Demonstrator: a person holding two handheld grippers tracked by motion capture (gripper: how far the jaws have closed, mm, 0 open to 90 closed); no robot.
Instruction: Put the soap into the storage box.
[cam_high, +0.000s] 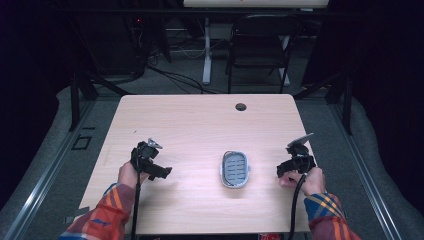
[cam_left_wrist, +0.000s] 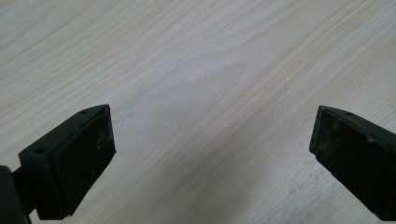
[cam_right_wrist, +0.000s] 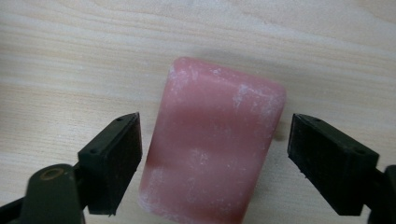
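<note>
One Soap Bar Between Half-Closed Pads

One pink soap bar (cam_right_wrist: 212, 142) lies flat on the desk (cam_high: 200, 125) between the pads of the right tool (cam_right_wrist: 212, 163). Neither pad presses on it: the left pad sits just beside its edge, while the right one stands clearly apart, so the tool is open around the bar, not gripping. The bar's long axis runs along the tool's reach, tilted slightly, with the far end leaning toward the right pad. Its short width spans the gap between the pads.

To grip well, I would shift the tool a little toward the right pad's side so both pads meet the long flanks together; otherwise the nearer pad will likely push the bar askew. Soap is slick, so a low, square squeeze seems wise.

Farther off, toward the left tool (cam_high: 150, 162), a grey soap dish (cam_high: 235, 169) waits. That tool hangs wide open over bare desk.
</note>
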